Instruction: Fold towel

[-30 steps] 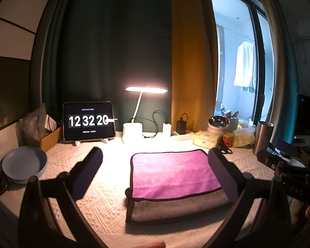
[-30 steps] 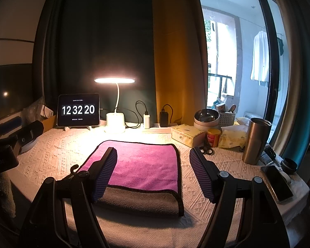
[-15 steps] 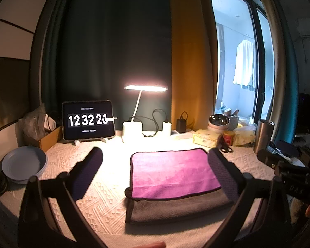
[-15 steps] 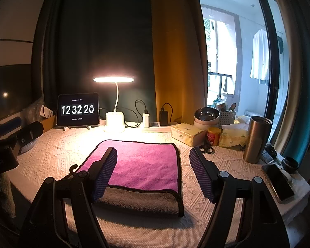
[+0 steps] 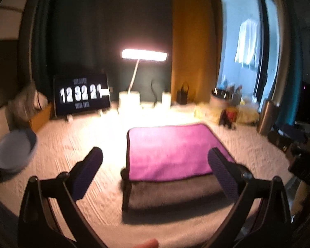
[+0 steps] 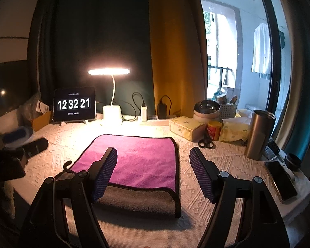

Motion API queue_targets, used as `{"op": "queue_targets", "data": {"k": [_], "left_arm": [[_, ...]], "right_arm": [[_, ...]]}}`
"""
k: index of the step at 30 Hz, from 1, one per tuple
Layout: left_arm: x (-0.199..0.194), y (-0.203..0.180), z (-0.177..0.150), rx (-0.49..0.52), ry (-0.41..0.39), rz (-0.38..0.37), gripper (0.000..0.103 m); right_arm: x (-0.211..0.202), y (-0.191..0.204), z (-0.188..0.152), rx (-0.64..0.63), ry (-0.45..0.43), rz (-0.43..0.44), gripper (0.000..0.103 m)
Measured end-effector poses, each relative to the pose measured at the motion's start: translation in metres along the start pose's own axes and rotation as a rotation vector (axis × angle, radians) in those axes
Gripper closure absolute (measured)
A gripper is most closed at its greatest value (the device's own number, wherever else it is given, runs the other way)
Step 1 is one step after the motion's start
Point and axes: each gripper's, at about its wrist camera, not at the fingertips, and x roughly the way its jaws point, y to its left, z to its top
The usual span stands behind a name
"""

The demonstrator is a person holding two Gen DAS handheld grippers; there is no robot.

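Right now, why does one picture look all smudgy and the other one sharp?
Left wrist view: everything is smeared, even the clock numbers and the towel, as from camera shake. Right wrist view: sharp, clock readable, though the lamp glares and the edges bend.

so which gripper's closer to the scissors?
Right. The right gripper hangs open over the towel's right part, the scissors just beyond its right finger. The left gripper, open too, hangs at the towel's left edge, scissors far across.
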Motion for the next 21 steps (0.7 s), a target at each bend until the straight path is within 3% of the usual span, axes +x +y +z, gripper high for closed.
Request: {"op": "queue_targets", "data": {"k": [11, 21], "left_arm": [[0.055, 0.005, -0.020, -0.038, 0.222, -0.054, 0.001], [0.090, 0.013, -0.035, -0.087, 0.361, -0.090, 0.002]], "right_arm": [[0.037, -0.013, -0.012, 0.024, 0.122, 0.040, 0.027], [0.078, -0.037, -0.032, 0.114, 0.276, 0.074, 0.028]]}}
